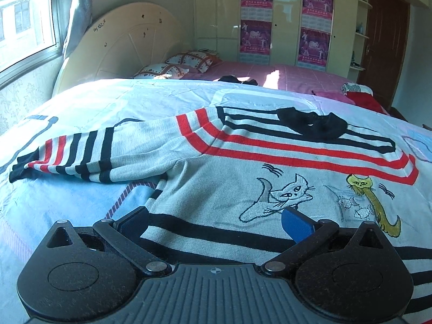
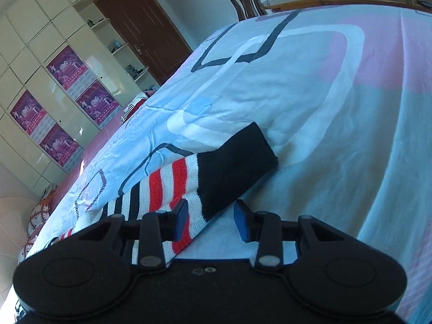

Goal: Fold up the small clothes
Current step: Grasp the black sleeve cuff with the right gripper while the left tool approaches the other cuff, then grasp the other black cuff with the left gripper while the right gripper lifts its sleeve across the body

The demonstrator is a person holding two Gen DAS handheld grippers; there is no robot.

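Observation:
A small white knit sweater (image 1: 216,178) with red and black stripes and embroidered cats lies flat, front up, on the pale blue sheet (image 1: 81,102). Its black collar (image 1: 310,124) points away and one striped sleeve (image 1: 81,154) stretches left. My left gripper (image 1: 213,216) hovers open and wide over the hem, nothing between its fingers. In the right wrist view, the other sleeve (image 2: 162,181) ends in a black cuff (image 2: 235,164) on the sheet (image 2: 324,108). My right gripper (image 2: 212,218) stands partly open just above the sleeve, straddling its near edge by the cuff, pads apart from the cloth.
Beyond the sheet are a pink bed cover with pillows (image 1: 183,62), dark clothes (image 1: 237,79) and a red pile (image 1: 361,98). A headboard (image 1: 121,46) and window (image 1: 24,19) stand left, a postered wardrobe (image 1: 270,13) and door (image 1: 383,40) behind. A chair (image 2: 244,0) stands past the bed edge.

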